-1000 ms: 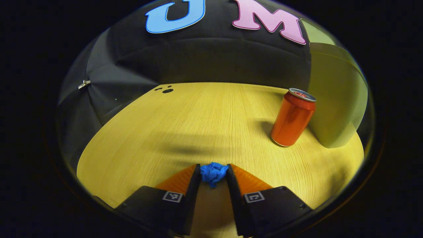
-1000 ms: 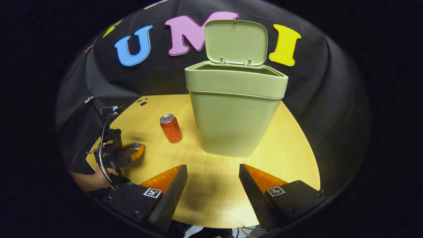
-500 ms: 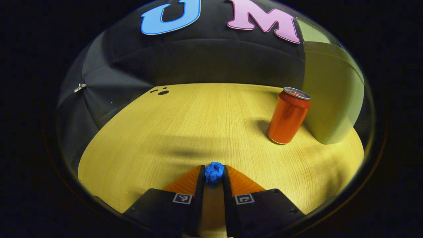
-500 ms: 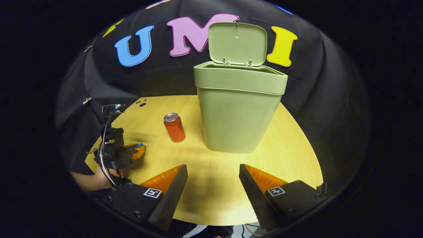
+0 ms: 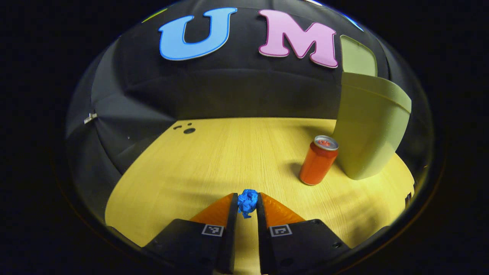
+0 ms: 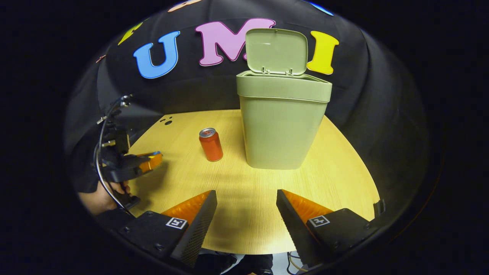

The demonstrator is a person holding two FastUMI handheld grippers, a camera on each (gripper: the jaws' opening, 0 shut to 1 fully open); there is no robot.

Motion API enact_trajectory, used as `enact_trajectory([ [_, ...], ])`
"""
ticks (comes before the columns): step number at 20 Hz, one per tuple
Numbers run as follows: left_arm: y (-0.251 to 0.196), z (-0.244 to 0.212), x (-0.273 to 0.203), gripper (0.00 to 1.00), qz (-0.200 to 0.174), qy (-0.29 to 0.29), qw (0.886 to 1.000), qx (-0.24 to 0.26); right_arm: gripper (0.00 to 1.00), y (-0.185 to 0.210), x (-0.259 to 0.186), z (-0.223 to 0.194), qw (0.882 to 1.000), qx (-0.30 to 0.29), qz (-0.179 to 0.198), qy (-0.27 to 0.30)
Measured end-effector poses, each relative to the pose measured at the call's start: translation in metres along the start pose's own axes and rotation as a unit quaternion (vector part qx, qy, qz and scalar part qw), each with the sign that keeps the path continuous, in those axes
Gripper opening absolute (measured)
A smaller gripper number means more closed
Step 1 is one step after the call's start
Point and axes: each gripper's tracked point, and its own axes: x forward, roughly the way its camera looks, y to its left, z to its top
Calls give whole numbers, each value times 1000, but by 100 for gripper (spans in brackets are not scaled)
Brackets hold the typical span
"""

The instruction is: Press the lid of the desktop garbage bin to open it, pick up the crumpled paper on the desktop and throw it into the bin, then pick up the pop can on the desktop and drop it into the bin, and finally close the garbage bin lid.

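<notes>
- Your left gripper [image 5: 247, 203] has its jaws pinching the blue crumpled paper [image 5: 247, 201], held above the table [image 5: 214, 160].
- Your right gripper [image 6: 246, 206] has its jaws spread wide over bare table.
- Ahead, the pop can [image 6: 211, 144] stands upright just beside the garbage bin [image 6: 280, 126], whose lid [image 6: 276, 50] is raised.

In the left gripper view, the garbage bin [image 5: 368, 126] was cut off at the right edge, its opening out of sight. Both fingers hid part of the crumpled paper [image 5: 247, 201]. In the right gripper view, the bin's inside could not be seen.
</notes>
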Motion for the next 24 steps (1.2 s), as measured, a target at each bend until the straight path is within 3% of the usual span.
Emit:
enact_trajectory([
  [7,-38,87,-36,29,-30,-61,998,3,99,-24,-1,4,1000,9,1,-9],
  [11,-81,149,-51,33,-57,-107,993,10,99,-46,-3,5,999,32,-1,-12],
  [12,-93,164,-54,29,-65,-120,991,9,99,-51,-2,3,999,38,0,-9],
  [16,-146,211,-60,29,-100,-148,984,-7,99,-65,3,8,999,49,14,-8],
  [24,-239,242,-55,29,-165,-153,974,11,99,-85,6,15,998,46,36,-14],
])
